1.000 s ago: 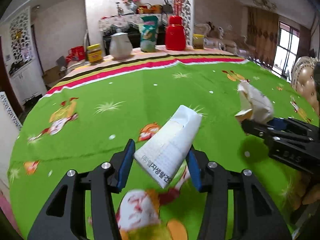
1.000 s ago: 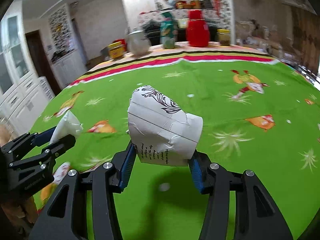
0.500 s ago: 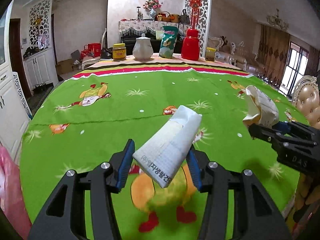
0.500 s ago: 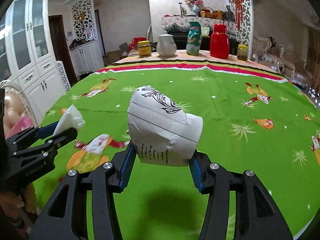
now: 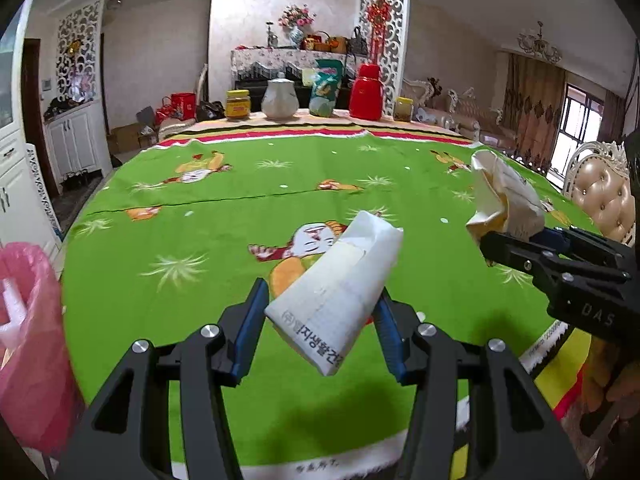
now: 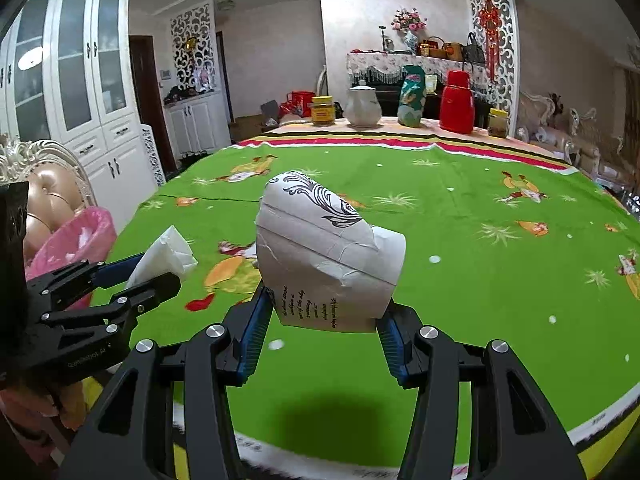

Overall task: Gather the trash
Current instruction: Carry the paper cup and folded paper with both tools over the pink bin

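Note:
My left gripper (image 5: 320,320) is shut on a flattened white paper packet (image 5: 340,292) with Korean print, held above the near edge of the green tablecloth (image 5: 224,236). My right gripper (image 6: 320,316) is shut on a crushed white paper cup (image 6: 324,256) with a black swirl pattern, also above the cloth. The cup shows at the right of the left wrist view (image 5: 504,200), and the packet at the left of the right wrist view (image 6: 164,256). A bin lined with a pink bag (image 5: 24,344) stands off the table's left edge, also seen in the right wrist view (image 6: 68,240).
At the table's far edge stand a yellow jar (image 5: 238,105), a white teapot (image 5: 280,98), a green bag (image 5: 326,88), a red thermos (image 5: 366,92) and a small jar (image 5: 402,109). Padded chairs stand at the right (image 5: 600,200) and at the left (image 6: 48,192). White cabinets (image 6: 80,92) line the left wall.
Both grippers, still holding their trash, have pulled back toward the table's near edge and risen. The pink-lined bin has come into view at the left.

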### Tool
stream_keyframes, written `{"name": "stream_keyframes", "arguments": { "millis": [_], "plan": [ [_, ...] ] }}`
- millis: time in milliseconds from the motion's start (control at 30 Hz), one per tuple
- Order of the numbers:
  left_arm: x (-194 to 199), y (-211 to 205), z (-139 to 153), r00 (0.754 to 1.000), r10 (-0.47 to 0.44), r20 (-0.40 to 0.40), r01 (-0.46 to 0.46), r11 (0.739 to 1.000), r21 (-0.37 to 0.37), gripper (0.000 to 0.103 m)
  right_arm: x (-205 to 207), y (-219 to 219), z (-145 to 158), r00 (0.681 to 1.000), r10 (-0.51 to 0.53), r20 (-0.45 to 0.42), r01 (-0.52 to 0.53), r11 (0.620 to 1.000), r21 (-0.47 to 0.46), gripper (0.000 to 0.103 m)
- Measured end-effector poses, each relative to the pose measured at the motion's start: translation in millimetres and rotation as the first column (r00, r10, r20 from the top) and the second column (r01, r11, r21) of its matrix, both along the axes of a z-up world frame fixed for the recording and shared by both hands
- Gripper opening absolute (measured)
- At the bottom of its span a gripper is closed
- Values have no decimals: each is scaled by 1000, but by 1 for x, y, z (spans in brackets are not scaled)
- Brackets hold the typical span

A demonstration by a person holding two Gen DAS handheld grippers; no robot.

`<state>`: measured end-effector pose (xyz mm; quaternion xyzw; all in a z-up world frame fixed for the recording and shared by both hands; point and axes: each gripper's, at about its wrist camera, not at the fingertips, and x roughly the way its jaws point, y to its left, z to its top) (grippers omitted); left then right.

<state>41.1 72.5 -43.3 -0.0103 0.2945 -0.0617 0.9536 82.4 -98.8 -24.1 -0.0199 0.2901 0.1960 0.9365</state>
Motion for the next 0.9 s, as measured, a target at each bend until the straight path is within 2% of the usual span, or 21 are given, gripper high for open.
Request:
{"name": "stream_keyframes", "arguments": {
  "millis": [200,433,700,900],
  "plan": [
    [-16,13,4,1000,22,22,-22,1000,-10,50,-14,18,-3,1000,19,14,-19,999,-32,48],
    [-31,28,4,999,41,29,-40,999,-10,50,-19,42,-10,998,65,-9,-65,997,-49,48],
    [-48,67,3,994,103,28,-103,995,-14,50,-24,69,-6,994,111,6,-111,992,-56,48],
    [-63,97,12,986,159,56,-159,987,-13,50,-26,102,-1,982,186,15,-185,981,-50,48]
  ]
}}
